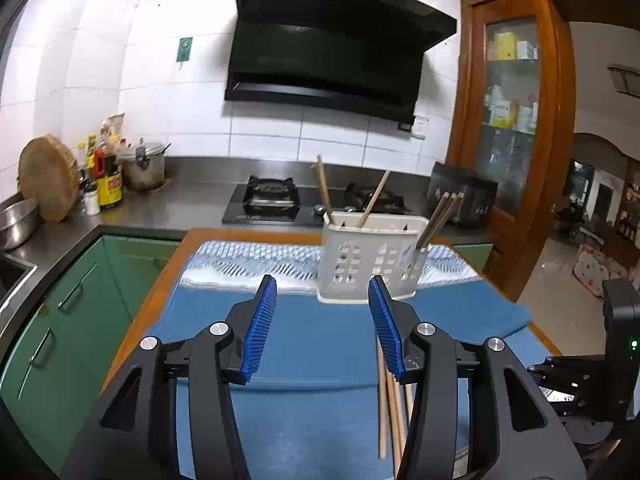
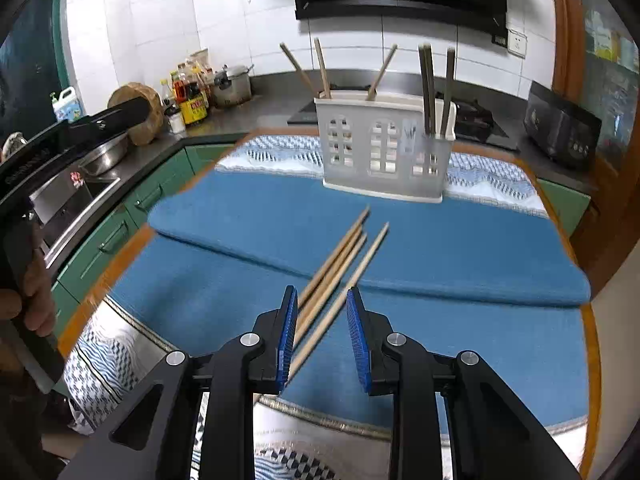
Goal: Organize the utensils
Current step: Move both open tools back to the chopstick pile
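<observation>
The loose wooden chopsticks [image 2: 340, 264] lie in a small fan on the blue towel [image 2: 440, 248], their far tips angled toward the white slotted utensil holder [image 2: 384, 156] that stands upright near the far edge of the towel. From my right gripper [image 2: 322, 336] I look straight down on them: its blue pads are spread apart and grasp nothing, hovering over the near ends of the sticks, one stick running between the pads and the others just beside the left pad. The holder already carries chopsticks: pale wooden ones [image 2: 320, 68] leaning in its left and middle compartments, and darker ones [image 2: 434, 88] standing in the right compartment. My left gripper [image 1: 322, 328] is also released, jaws wide with nothing between them, raised above the towel and facing the holder [image 1: 372, 264]; the loose sticks [image 1: 390, 400] show beneath its right finger. The towel covers a wooden table [image 2: 592, 340]. Beyond it runs a steel counter [image 1: 192, 196] with a gas hob [image 1: 276, 200], a pot [image 1: 144, 168], sauce bottles [image 1: 106, 180], a round chopping block [image 1: 48, 176] and a black range hood [image 1: 332, 44] above.
</observation>
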Available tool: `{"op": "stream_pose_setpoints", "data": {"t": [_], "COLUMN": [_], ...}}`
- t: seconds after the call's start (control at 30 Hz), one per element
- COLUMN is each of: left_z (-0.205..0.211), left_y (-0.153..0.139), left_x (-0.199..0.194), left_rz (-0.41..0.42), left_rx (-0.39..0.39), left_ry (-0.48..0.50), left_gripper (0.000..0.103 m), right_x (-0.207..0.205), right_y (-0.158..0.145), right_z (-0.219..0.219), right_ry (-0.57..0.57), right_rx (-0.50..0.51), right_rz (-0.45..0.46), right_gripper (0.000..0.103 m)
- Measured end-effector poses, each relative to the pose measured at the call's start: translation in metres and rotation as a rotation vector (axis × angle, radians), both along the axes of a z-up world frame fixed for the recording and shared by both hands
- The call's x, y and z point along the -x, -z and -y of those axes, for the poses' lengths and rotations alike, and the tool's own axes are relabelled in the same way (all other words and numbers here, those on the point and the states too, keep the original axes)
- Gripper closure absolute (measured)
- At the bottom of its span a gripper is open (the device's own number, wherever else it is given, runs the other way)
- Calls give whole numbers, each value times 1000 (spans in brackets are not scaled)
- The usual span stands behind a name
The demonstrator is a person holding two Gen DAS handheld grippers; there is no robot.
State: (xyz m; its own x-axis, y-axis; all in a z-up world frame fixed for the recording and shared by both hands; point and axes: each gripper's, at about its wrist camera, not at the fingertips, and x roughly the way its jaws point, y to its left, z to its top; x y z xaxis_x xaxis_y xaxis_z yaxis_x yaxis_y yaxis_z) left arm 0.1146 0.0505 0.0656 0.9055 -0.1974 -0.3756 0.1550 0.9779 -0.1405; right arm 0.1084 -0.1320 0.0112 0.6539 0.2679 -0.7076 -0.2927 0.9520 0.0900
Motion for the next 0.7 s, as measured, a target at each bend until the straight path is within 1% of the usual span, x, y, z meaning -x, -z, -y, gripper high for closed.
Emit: {"op": "stream_pose_setpoints", "data": {"t": [0.17,0.3,0.37,0.5,0.57,0.7], "left_z": [-5,-5,-6,-11,-14,-20], "left_y": [21,34,39,47,51,58], "left_x": [16,22,24,26,26,25], "left_rz": [-32,-49,-54,-66,-72,-85], "left_rx": [6,-4,-4,9,17,30], "left_ry": [-22,-26,-25,-29,-29,-24], "left_gripper": [52,52,52,52,52,52], "right_x": [12,12,10,5,3,3], "right_y": [29,60,73,89,93,91], "right_z": [-5,-5,-6,-9,-9,-7], "right_ry": [21,54,74,130,156,197], "right_rx": [-13,-52,-92,-141,-160,-195], "right_rz": [-55,-137,-176,-219,-231,-227], "right_gripper": [78,84,88,94,94,94]}}
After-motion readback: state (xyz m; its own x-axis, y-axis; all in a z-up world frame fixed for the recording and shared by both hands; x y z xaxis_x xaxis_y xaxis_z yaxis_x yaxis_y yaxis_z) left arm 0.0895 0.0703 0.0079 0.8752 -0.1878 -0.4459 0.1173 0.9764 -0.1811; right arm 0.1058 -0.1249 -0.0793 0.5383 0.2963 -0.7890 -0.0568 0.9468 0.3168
